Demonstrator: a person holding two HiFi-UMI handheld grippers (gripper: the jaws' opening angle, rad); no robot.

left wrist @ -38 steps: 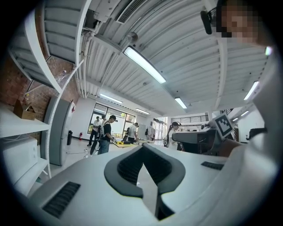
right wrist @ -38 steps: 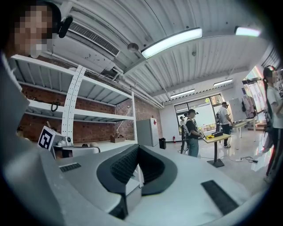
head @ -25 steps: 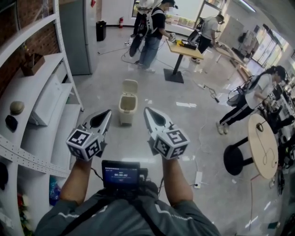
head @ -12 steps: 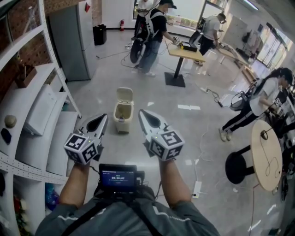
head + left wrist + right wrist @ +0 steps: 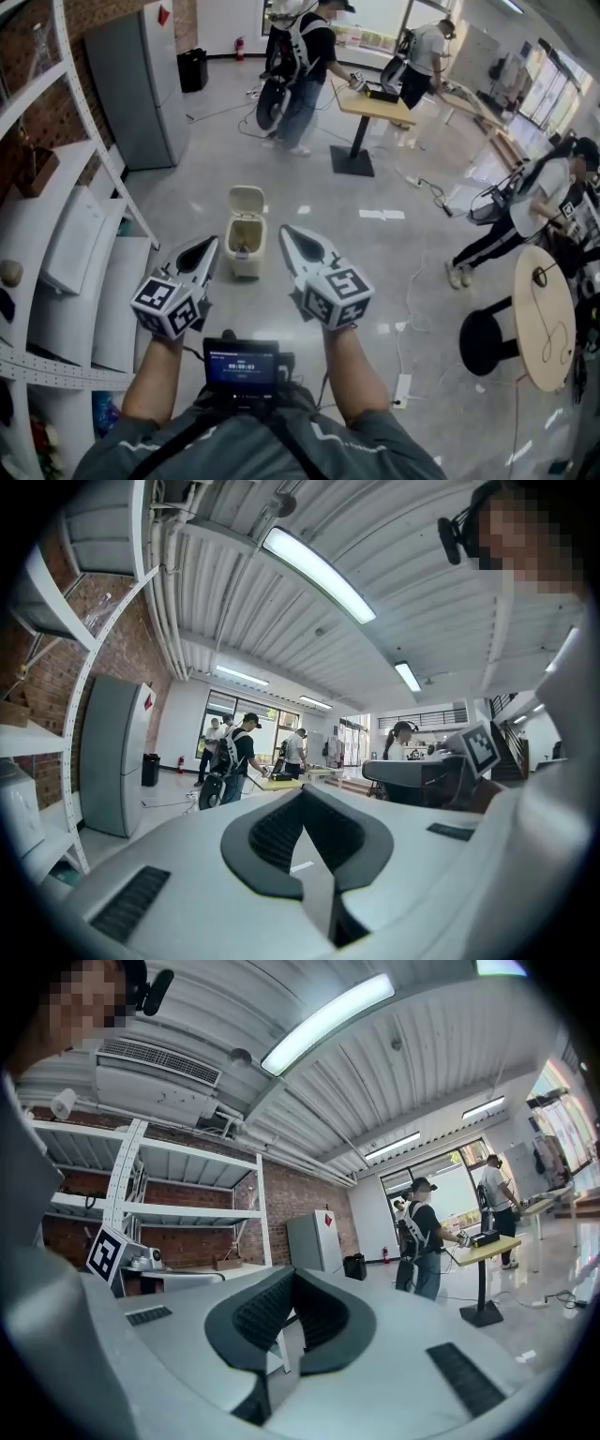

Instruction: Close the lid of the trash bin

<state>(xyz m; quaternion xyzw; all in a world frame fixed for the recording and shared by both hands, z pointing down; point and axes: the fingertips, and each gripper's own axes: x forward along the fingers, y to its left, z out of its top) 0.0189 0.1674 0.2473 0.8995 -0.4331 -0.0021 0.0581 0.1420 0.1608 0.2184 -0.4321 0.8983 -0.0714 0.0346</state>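
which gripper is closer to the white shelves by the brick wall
Left. The left gripper is held beside the front edge of the white shelves, not touching them. The right gripper is farther out over the floor, beyond the trash bin.

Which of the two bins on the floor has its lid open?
The cream trash bin nearest the camera: its lid stands upright. The black bin by the far wall shows no raised lid.
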